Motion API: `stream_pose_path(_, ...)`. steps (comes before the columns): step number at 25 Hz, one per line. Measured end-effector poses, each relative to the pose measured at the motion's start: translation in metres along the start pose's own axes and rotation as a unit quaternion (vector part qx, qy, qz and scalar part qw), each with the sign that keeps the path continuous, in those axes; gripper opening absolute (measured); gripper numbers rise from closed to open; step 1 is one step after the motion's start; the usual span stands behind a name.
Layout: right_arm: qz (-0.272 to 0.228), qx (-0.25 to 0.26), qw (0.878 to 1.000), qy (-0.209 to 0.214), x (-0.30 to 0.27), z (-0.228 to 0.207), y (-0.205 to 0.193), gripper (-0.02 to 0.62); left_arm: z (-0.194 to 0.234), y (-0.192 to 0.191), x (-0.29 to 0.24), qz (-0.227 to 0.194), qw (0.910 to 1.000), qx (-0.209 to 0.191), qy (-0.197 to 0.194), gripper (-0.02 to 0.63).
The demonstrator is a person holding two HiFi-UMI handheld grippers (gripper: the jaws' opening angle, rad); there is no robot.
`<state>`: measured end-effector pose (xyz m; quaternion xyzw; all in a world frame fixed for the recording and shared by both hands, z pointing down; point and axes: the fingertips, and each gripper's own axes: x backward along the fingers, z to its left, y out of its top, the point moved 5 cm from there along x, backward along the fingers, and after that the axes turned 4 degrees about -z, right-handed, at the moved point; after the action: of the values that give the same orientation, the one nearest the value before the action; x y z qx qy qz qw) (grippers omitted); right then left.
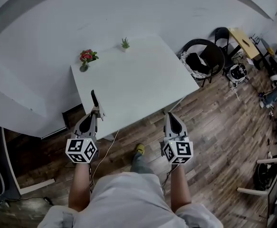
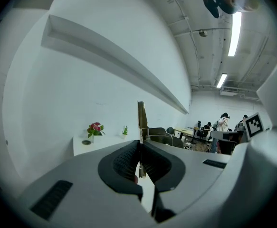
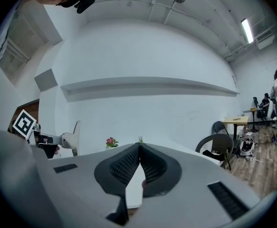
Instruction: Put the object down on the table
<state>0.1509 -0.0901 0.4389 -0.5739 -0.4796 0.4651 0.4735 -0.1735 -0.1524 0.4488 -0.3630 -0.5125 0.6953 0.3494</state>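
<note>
Here the left gripper (image 1: 98,112) pinches a thin dark object (image 1: 94,98) upright between its 2 jaws, over the table's (image 1: 143,84) near left corner. The right gripper (image 1: 170,116), jaws pressed together on nothing, hovers by the near edge.

Smooth matt white table (image 1: 143,75); wood-plank floor (image 1: 214,132); dark matt object (image 1: 94,99).

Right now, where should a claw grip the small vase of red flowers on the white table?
By its base, below the blooms, probably from the near side: the small vase of red flowers stands upright at the white table's far left corner, wall close behind.
</note>
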Motion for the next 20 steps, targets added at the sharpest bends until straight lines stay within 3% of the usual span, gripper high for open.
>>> stream_pose_path(10,0.007,-0.019,0.999,0.035,-0.079,-0.082,0.007,0.009,-0.032,0.002,-0.093,0.007,0.9992,-0.020,0.033,0.018)
stream_pose_path(20,0.011,-0.021,0.997,0.070,-0.126,-0.106,0.009,0.009,-0.040,0.006,-0.131,0.027,0.9946,-0.080,0.060,0.018)
